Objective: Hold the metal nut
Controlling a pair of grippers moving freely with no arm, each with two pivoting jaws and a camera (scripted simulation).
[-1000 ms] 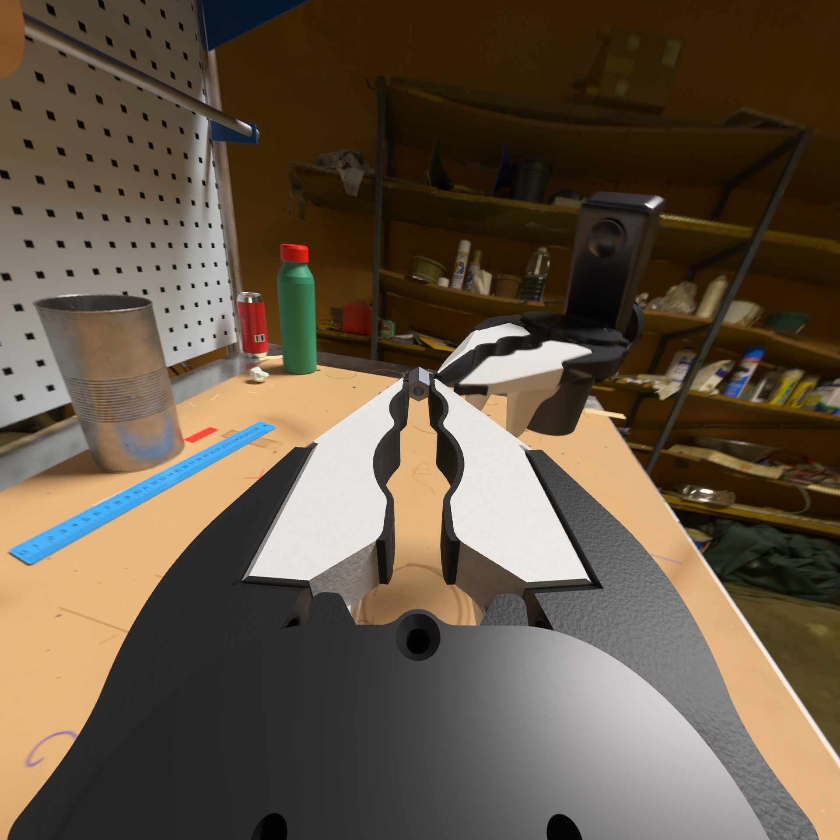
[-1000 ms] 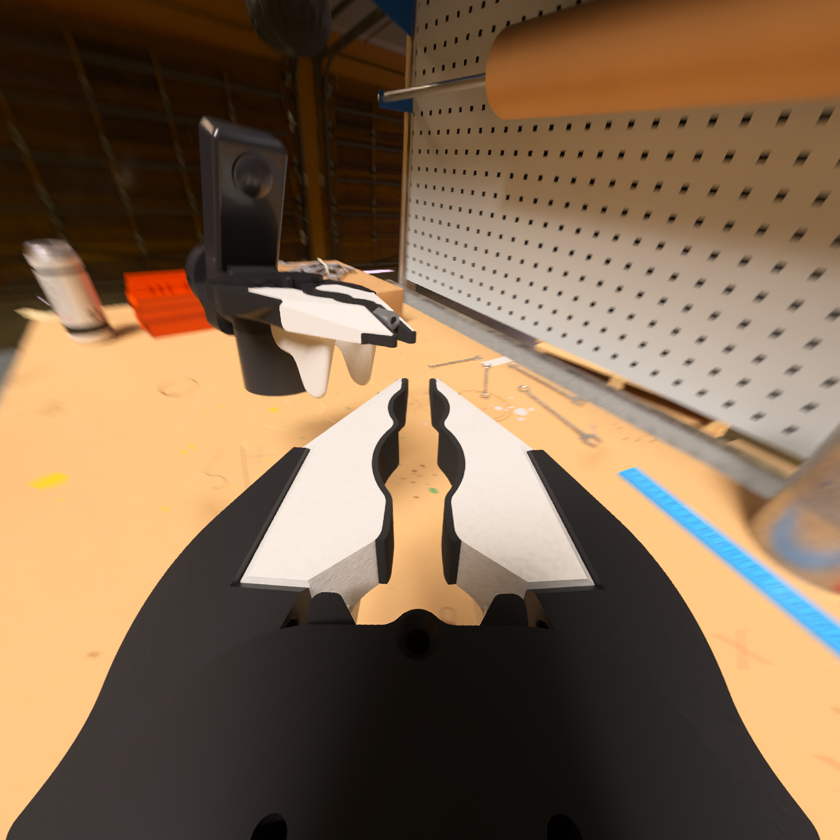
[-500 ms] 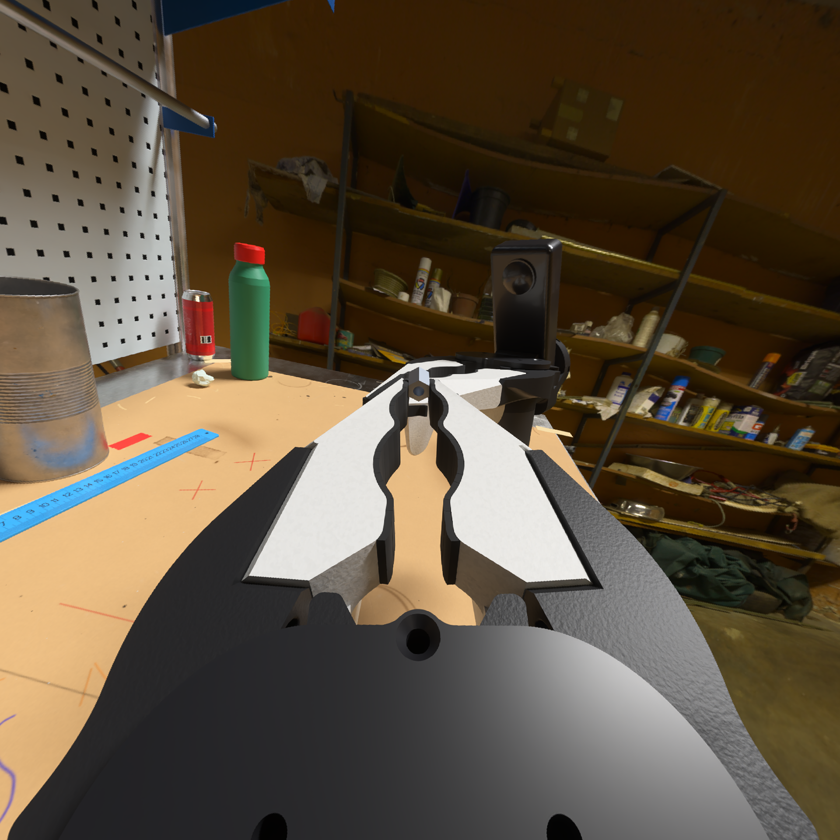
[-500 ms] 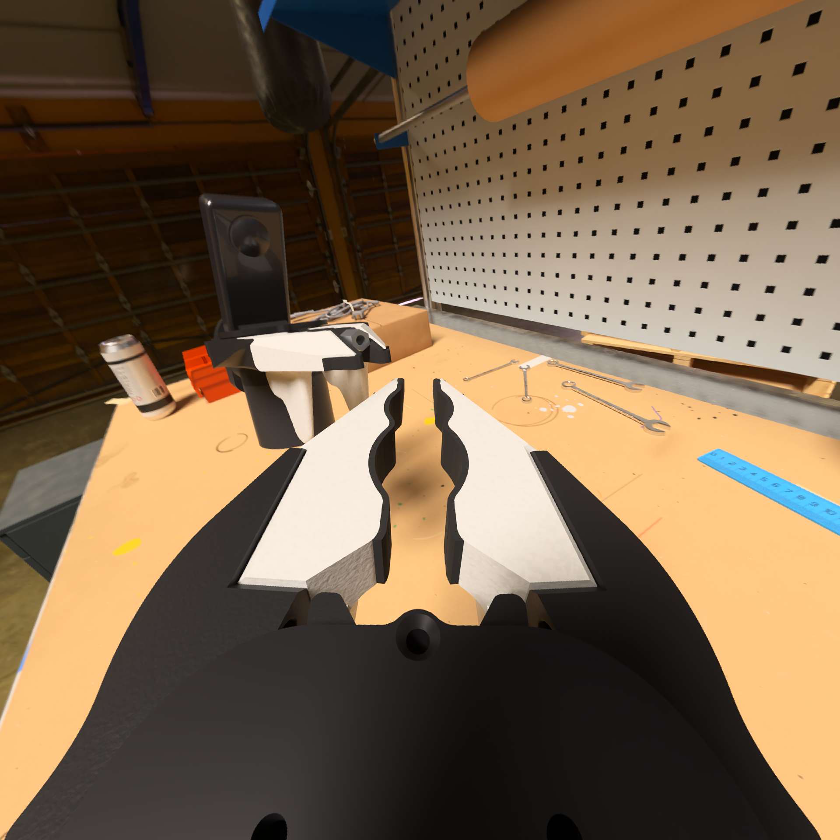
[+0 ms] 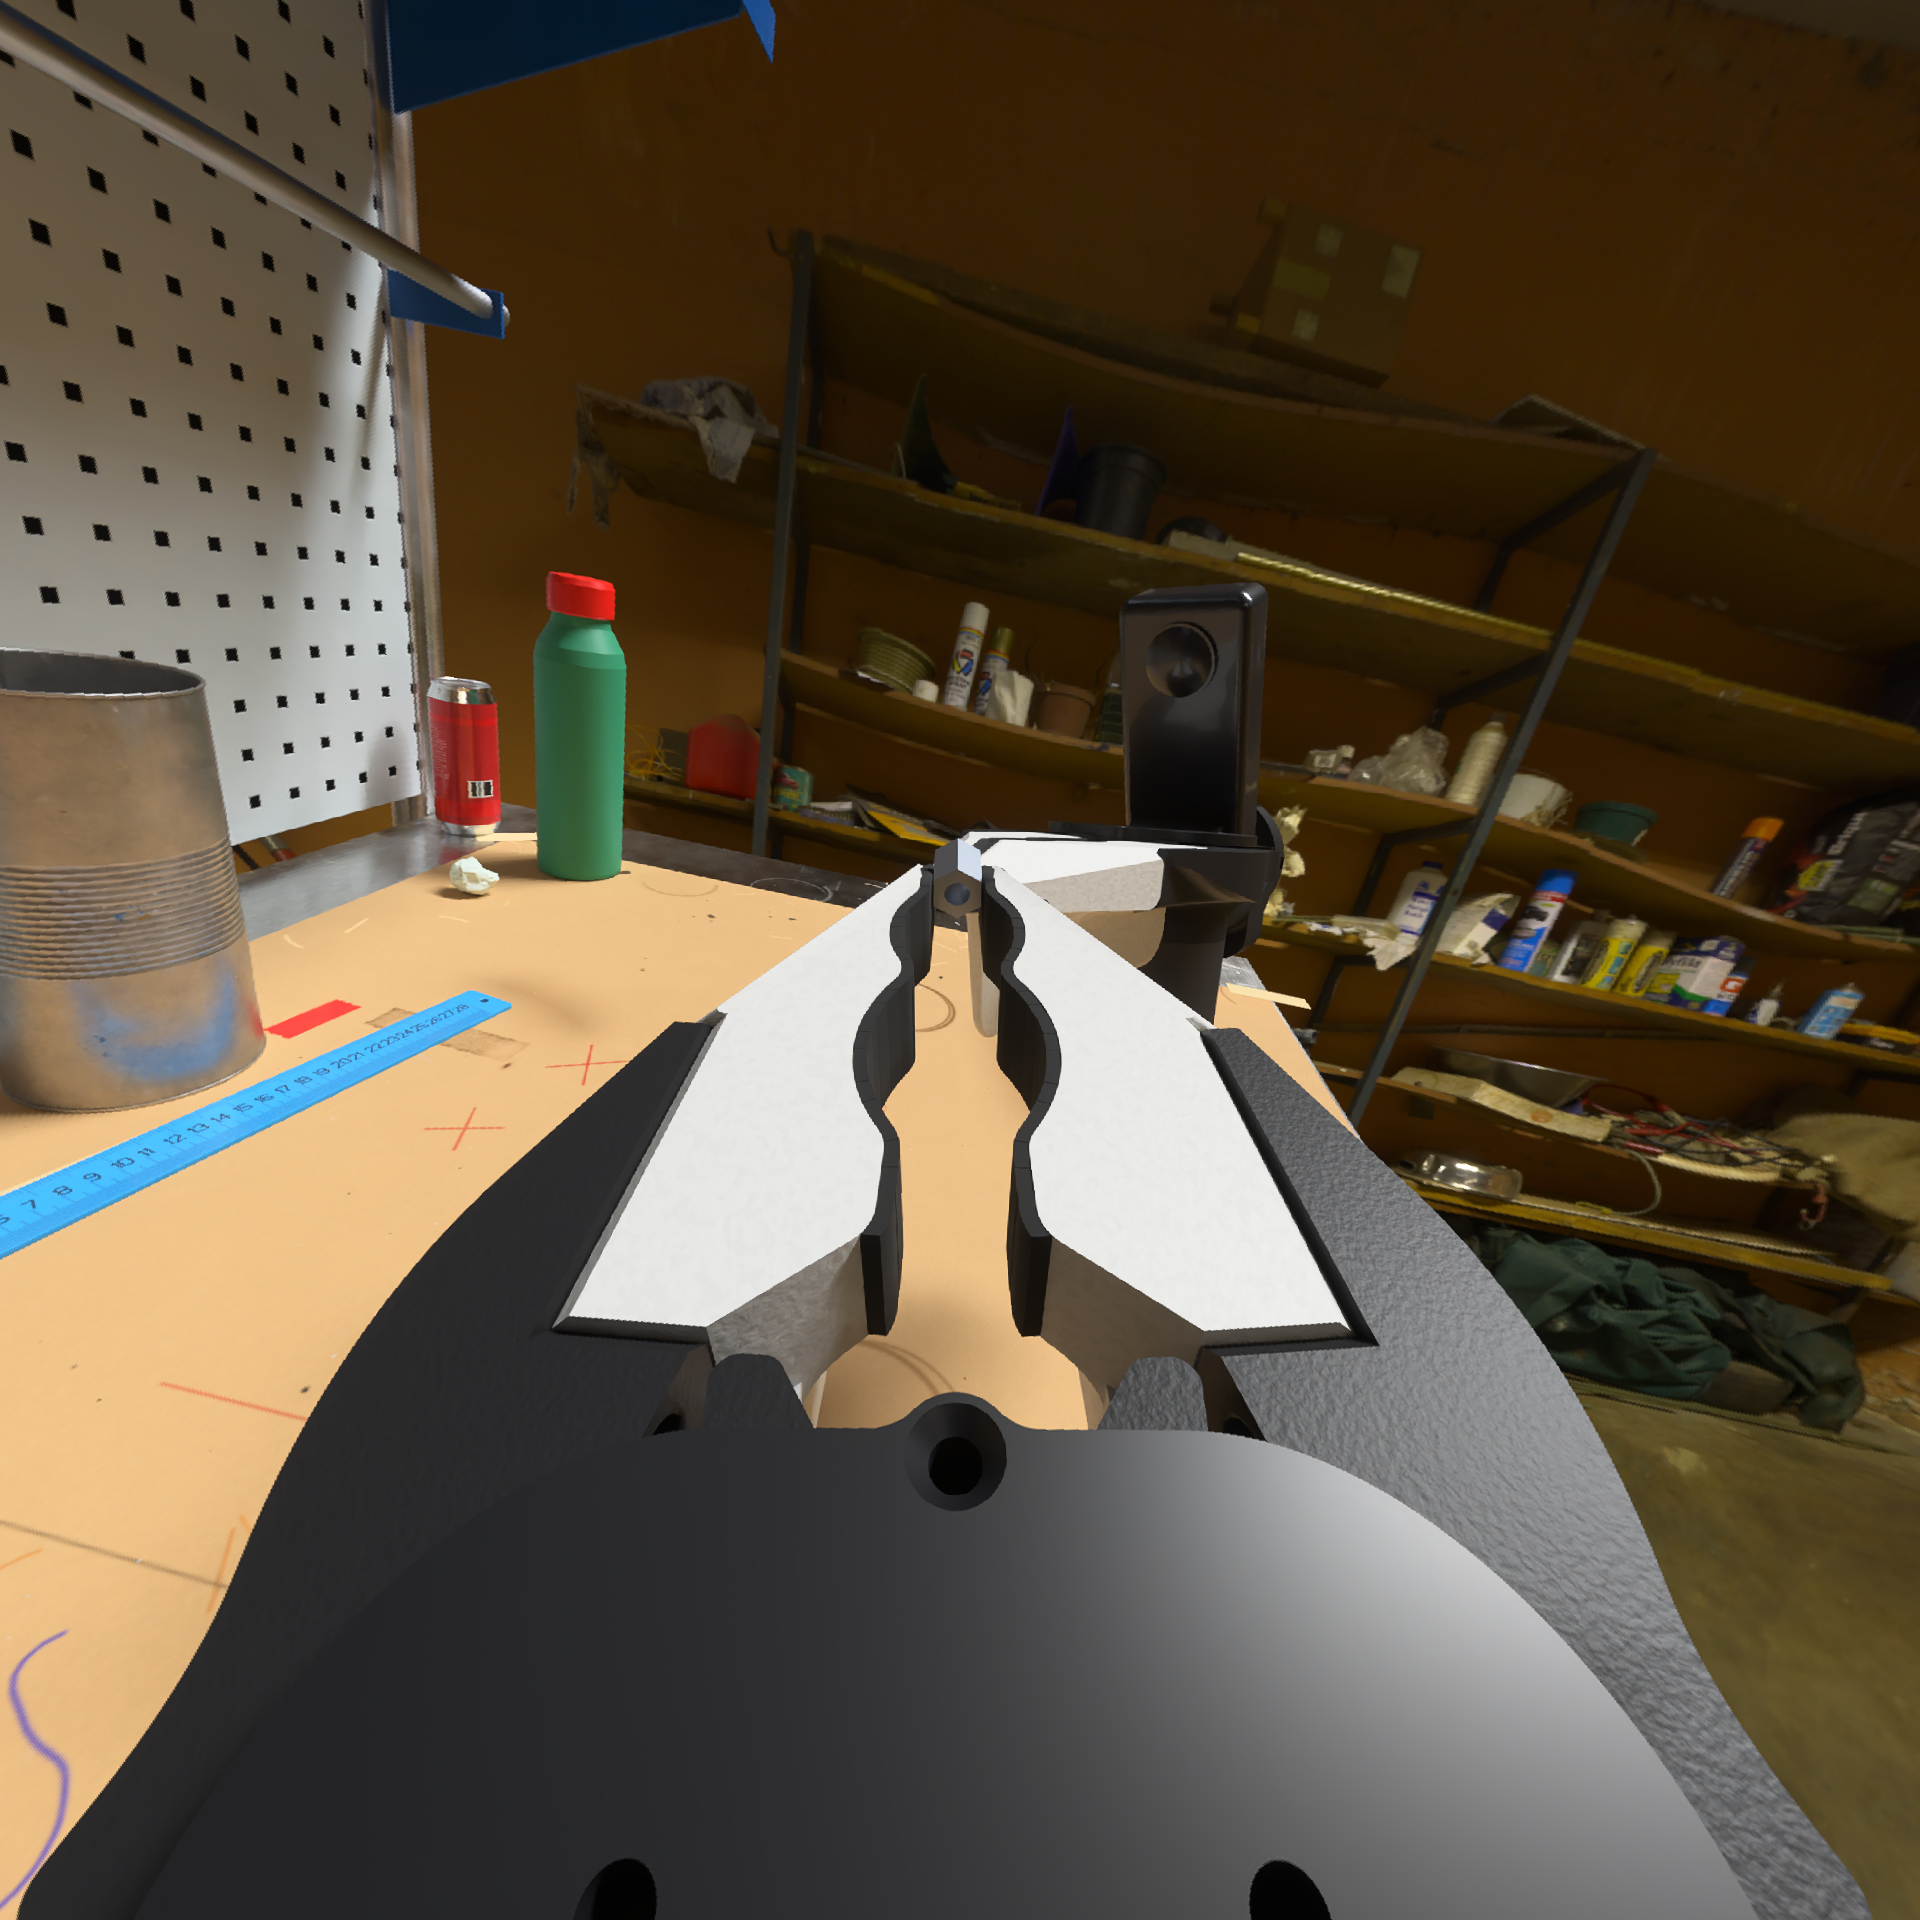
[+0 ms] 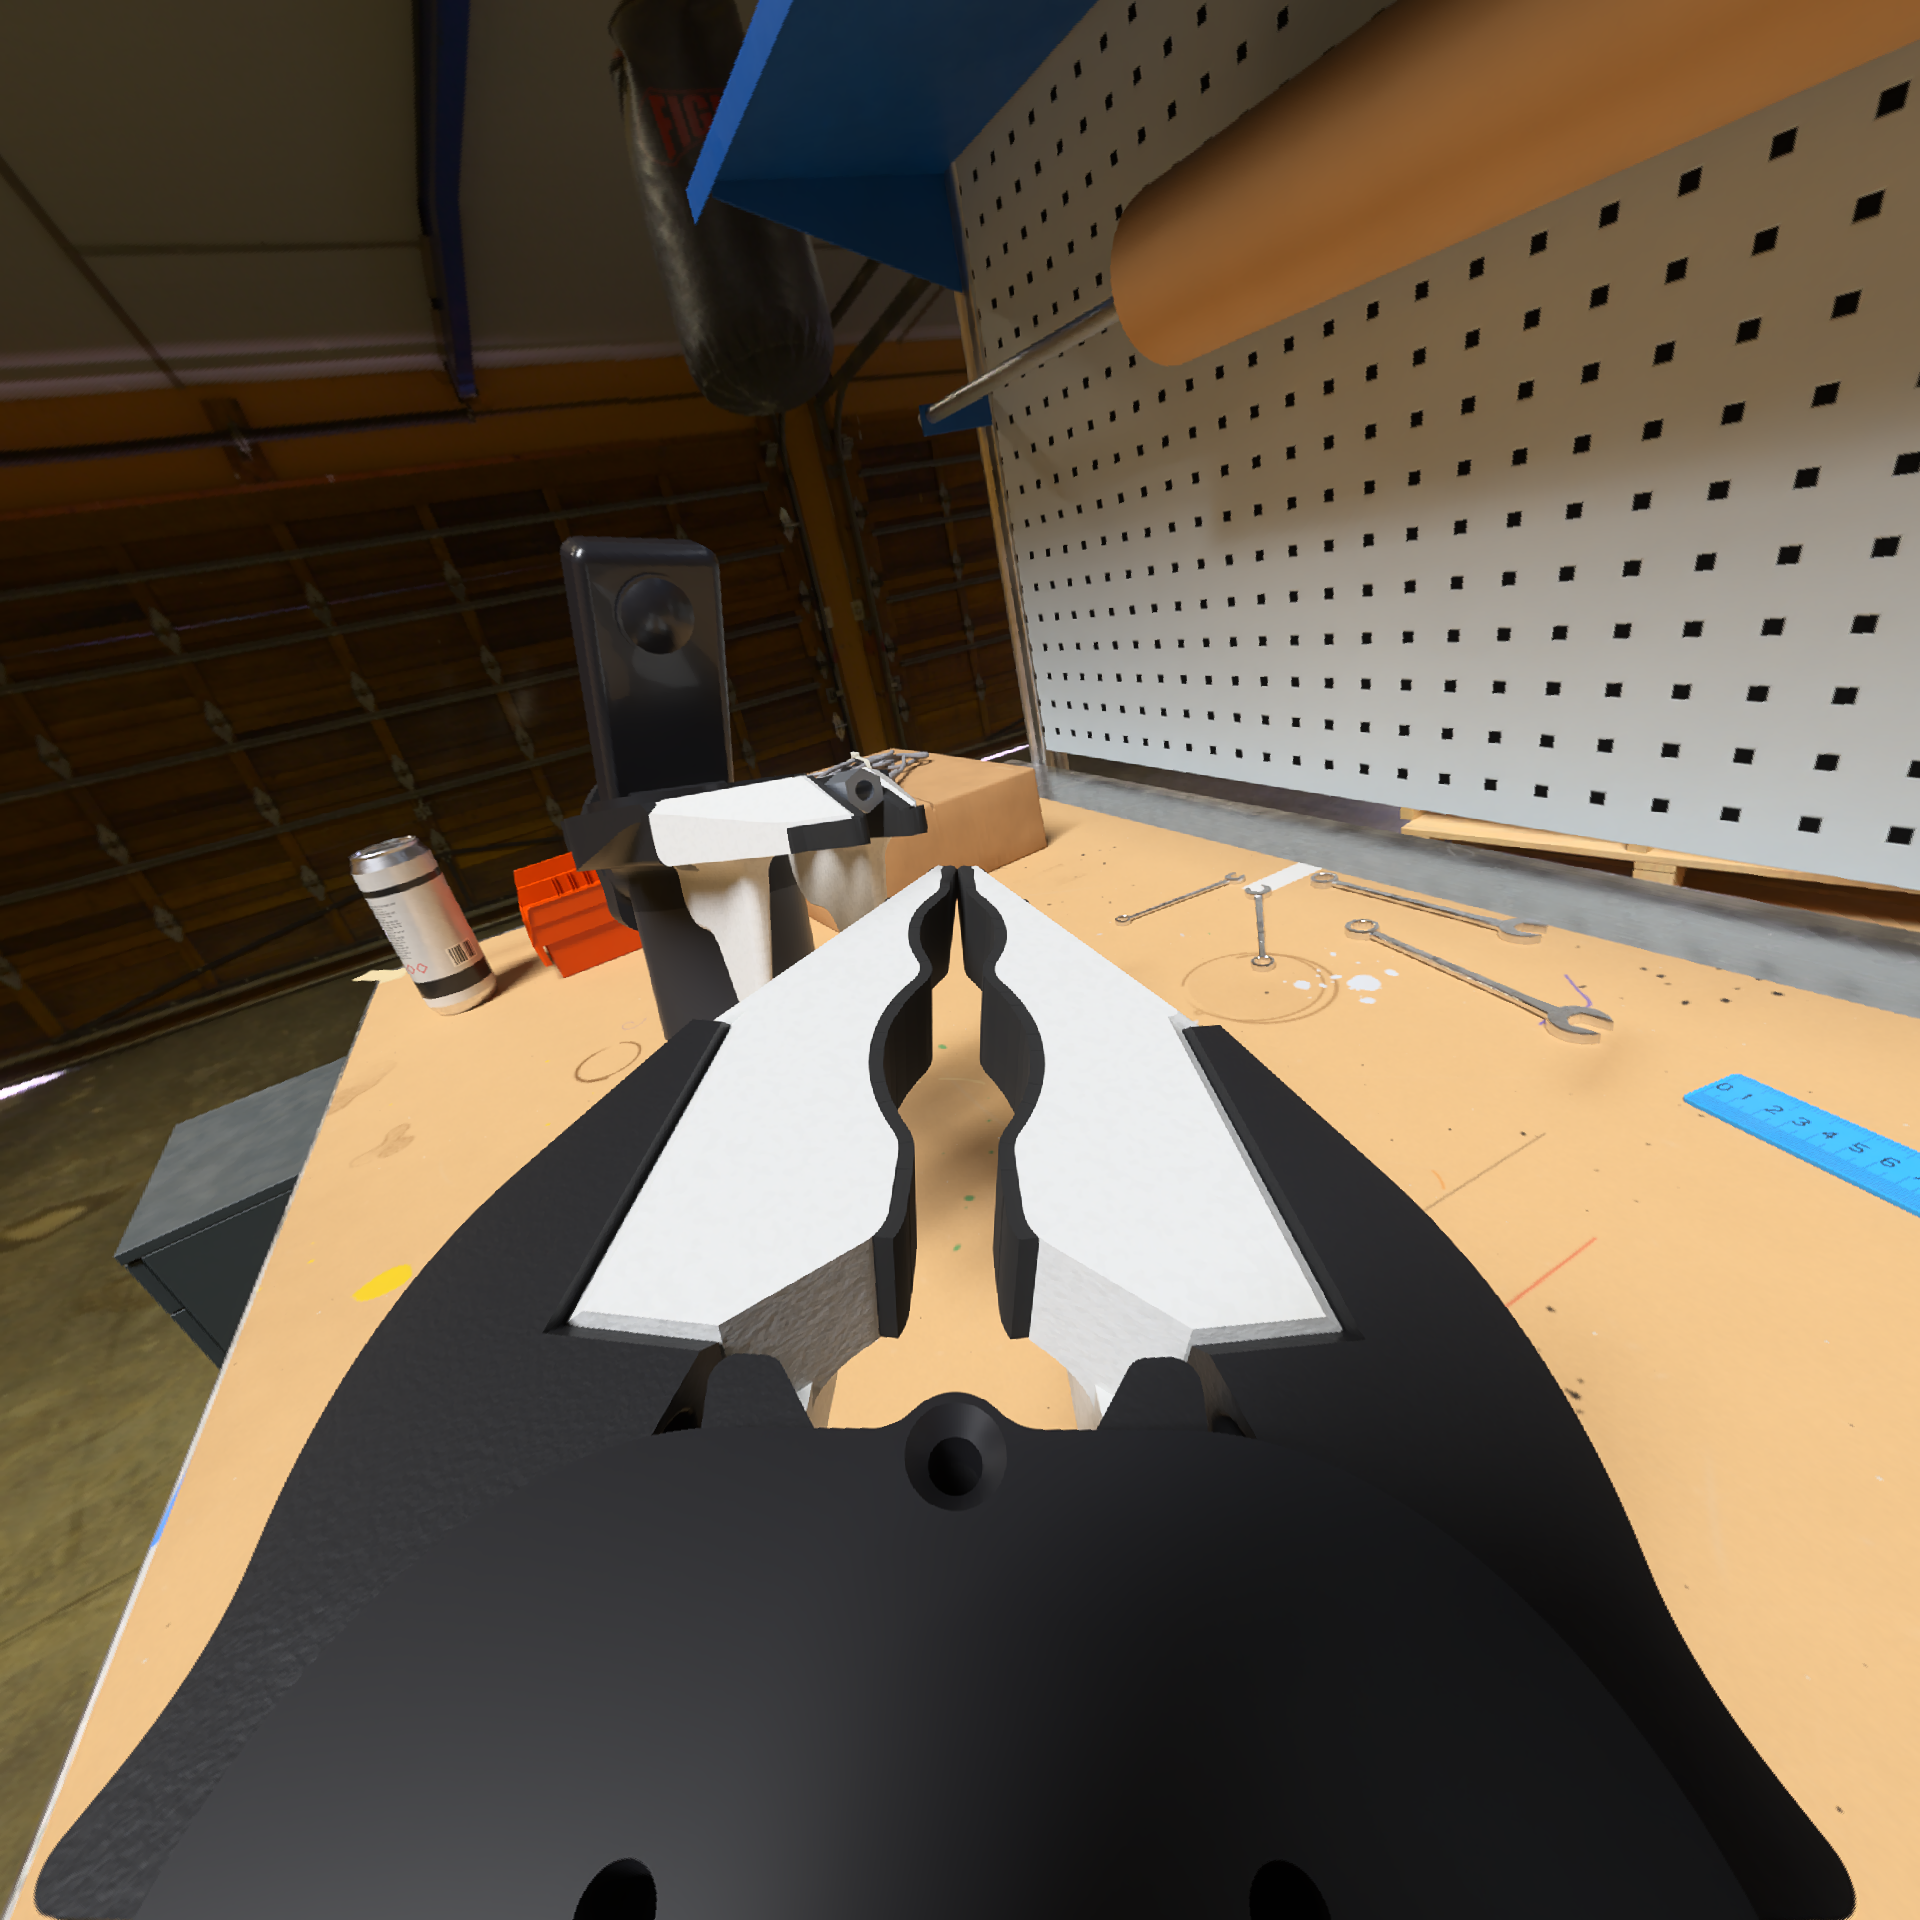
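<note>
Nut (image 5: 957, 891) clamped at tips of left gripper (image 5: 957, 902), above bench (image 5: 312, 1299).
Right gripper (image 6: 954, 881): jaws together, empty. Risk, as judged: slip from shallow tip hold; knock from right gripper close beside. Tin (image 5: 109, 883): contents unseen. Box (image 6: 966, 810): metal bits on top, indistinct.

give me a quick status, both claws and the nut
Left claw shut on the metal nut, held above the workbench. Right claw shut, empty, close by. Nothing in the way.
</note>
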